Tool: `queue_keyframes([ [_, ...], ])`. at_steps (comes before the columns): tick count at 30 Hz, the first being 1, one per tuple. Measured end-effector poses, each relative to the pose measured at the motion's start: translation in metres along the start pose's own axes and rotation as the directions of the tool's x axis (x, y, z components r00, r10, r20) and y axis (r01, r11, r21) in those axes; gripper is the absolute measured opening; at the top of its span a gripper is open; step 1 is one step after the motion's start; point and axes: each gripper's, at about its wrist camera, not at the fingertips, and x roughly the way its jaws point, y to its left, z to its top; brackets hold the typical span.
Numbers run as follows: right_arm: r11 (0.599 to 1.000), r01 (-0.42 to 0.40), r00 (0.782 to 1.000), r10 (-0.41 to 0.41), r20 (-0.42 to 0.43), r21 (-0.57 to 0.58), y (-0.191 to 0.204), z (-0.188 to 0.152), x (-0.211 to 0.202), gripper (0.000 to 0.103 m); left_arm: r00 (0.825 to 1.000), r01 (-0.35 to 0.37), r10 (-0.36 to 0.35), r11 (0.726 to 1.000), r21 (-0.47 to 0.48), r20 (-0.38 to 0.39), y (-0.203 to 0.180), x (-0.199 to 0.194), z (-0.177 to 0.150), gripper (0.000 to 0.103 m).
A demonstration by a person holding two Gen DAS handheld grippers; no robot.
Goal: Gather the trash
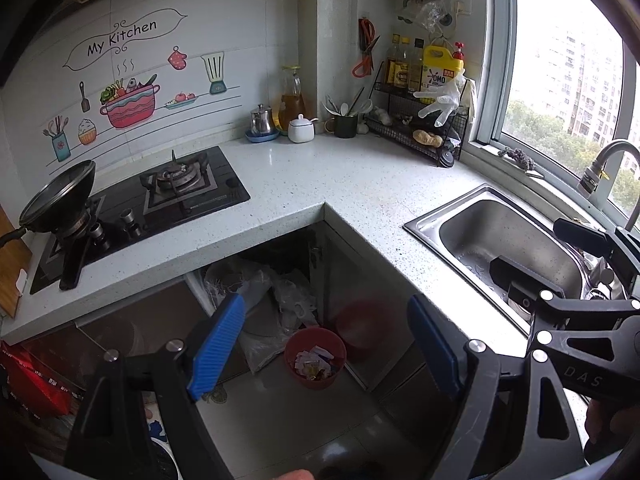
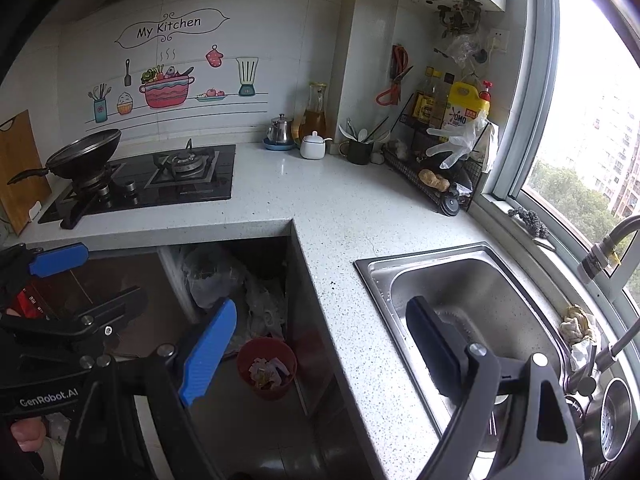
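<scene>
Trash sits in the red bin (image 1: pixel 315 358) on the floor, below and ahead. Left gripper (image 1: pixel 326 346) hangs nearer above it, spread empty; right gripper (image 2: pixel 320 356) likewise spread.

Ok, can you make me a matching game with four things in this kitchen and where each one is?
Things:
1. red bin
2. black wok
3. clear glove
4. white sugar pot

Places:
A. hanging on the wire rack by the window
B. on the stove's left burner
C. on the floor below the counter
D. on the counter, beside the steel teapot

Pairs: 1-C, 2-B, 3-A, 4-D
</scene>
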Motion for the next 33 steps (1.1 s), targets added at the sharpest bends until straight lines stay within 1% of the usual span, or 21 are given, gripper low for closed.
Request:
queue_keyframes([
  [5,1.0,0.002,1.0,-0.002,0.007,-0.001,-0.0005,0.0003,-0.0015,0.086,1.0,0.0,0.0,1.0,0.002,0.008,0.0019,-0.0018,0.0035,0.082],
  [10,1.0,-0.003,1.0,0.003,0.007,-0.001,-0.0019,0.0009,-0.0029,0.086,1.0,-0.017,0.017,1.0,0.004,0.027,0.0011,-0.005,0.0061,0.082],
  [19,1.0,-0.006,1.0,0.006,0.002,-0.009,-0.0061,-0.0001,-0.0042,0.086,1.0,-0.006,0.006,1.0,0.004,0.02,-0.0011,-0.004,0.005,0.082],
  [33,1.0,-0.012,1.0,0.012,-0.004,-0.006,-0.0043,-0.0009,-0.0055,0.086,0.999,-0.017,0.016,1.0,0.006,0.029,-0.0039,-0.0066,0.0026,0.082],
])
